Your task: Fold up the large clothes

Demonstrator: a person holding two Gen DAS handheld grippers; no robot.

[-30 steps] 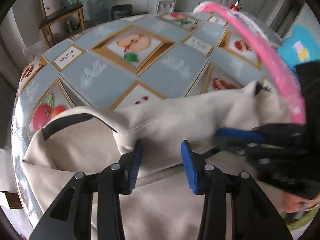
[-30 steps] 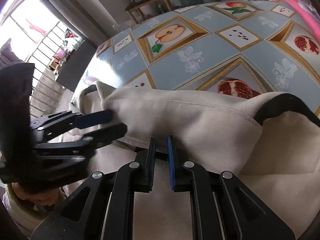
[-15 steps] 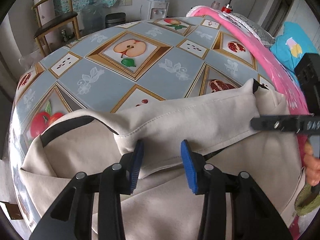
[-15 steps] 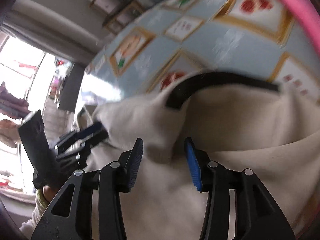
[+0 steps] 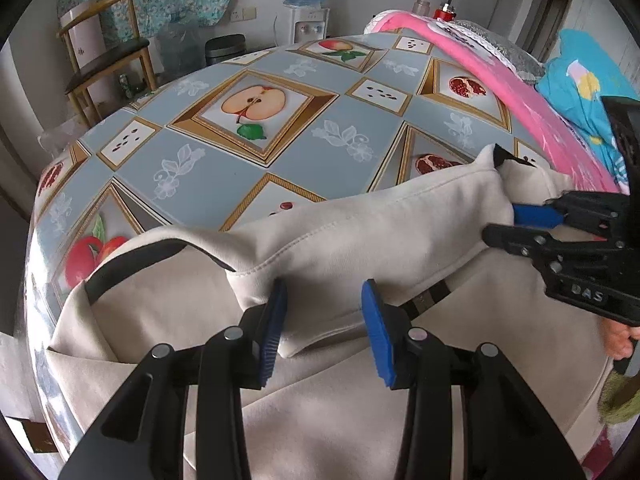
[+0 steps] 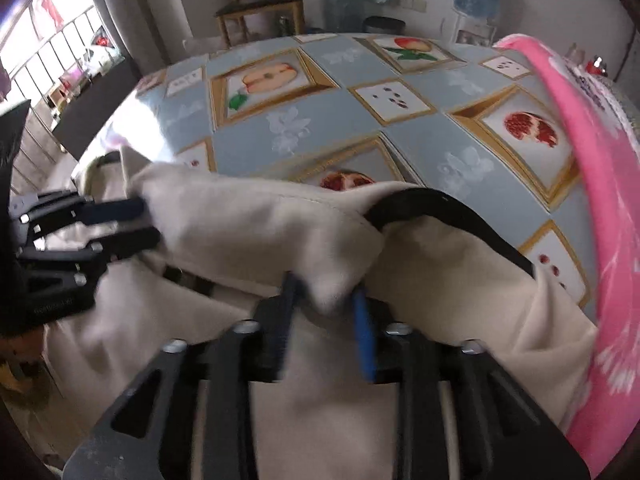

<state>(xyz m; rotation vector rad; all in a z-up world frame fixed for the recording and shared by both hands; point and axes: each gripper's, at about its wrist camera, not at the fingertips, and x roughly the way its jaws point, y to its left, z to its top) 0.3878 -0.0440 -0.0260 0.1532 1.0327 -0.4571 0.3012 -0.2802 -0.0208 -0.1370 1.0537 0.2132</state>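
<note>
A large beige garment (image 5: 360, 240) with black trim lies on the near part of the bench (image 5: 224, 168), which wears a blue fruit-print cloth. A thick rolled fold of the garment runs across it, and both claws sit at that fold. The left claw (image 5: 324, 322) stands spread, its blue pads on either side of the fold's near edge, with fabric between them but not pinched. The right claw (image 6: 326, 304) is also spread around a bunched corner of the fold, beside the black trim band (image 6: 440, 216); that view is blurred. A pink-edged cloth (image 5: 520, 92) borders the bench beyond the garment.
</note>
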